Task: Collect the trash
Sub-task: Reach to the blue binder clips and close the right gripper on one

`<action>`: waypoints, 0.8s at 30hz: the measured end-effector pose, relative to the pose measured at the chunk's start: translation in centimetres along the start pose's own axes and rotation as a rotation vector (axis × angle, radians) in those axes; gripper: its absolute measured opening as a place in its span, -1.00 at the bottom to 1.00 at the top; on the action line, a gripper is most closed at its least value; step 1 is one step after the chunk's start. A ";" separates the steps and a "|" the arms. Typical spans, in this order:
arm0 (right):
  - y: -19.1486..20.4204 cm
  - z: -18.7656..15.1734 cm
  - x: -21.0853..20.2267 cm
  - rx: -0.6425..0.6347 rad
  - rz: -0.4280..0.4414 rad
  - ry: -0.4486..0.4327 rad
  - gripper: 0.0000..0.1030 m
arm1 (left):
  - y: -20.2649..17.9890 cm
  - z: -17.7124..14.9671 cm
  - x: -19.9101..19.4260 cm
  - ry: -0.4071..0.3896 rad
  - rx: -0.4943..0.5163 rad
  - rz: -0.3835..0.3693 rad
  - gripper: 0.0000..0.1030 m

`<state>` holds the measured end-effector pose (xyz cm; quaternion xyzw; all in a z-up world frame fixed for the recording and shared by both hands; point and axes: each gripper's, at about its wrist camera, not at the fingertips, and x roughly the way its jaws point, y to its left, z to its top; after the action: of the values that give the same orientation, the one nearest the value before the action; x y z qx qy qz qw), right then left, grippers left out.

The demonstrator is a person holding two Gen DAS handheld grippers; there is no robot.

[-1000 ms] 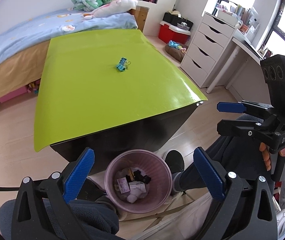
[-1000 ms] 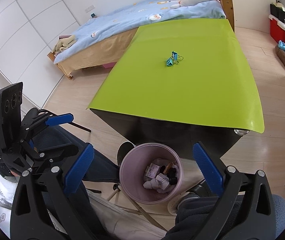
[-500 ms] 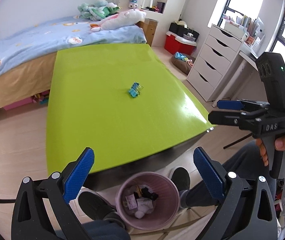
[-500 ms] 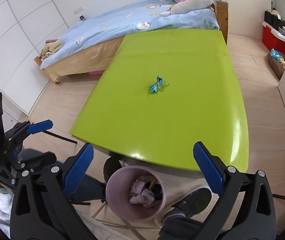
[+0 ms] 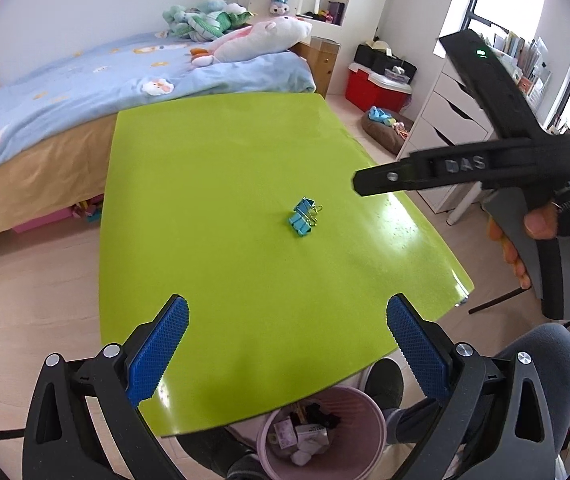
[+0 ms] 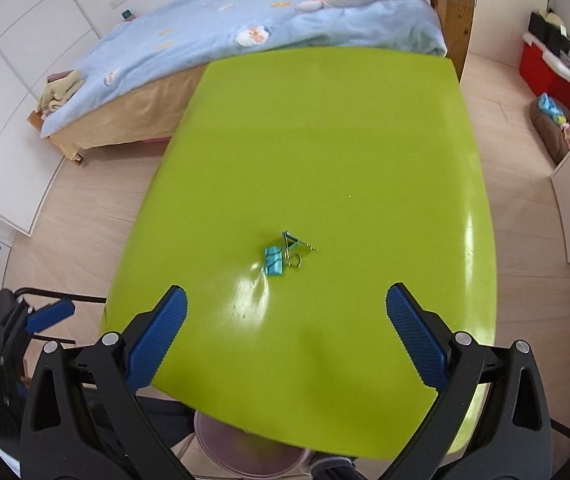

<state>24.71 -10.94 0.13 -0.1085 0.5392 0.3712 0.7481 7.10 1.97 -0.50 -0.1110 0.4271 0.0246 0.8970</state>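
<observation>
Right wrist view: blue binder clips [image 6: 279, 255] lie mid-table on a lime-green table [image 6: 365, 152].

Right gripper [image 6: 285, 332] hovers at 6 o'clock of the clips, jaws spread wide, empty. Left gripper [image 5: 287, 350] is likewise wide open and empty. A pink trash bin [image 5: 321, 436] holding scraps sits below the table's near edge.

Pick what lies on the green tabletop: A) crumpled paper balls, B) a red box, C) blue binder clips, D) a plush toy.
C: small blue binder clips with metal wire handles lie alone near the middle of the green table, also seen from the right wrist, ahead of both open claws.
</observation>
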 end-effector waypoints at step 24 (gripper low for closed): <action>-1.5 3.6 9.5 0.101 0.003 0.151 -0.65 | 1.6 -0.7 3.7 0.048 -0.052 0.029 0.85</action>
<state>29.71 -5.80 -7.17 -0.0975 0.6123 0.3356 0.7092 8.72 3.20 -4.10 -0.1286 0.4495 0.0459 0.8828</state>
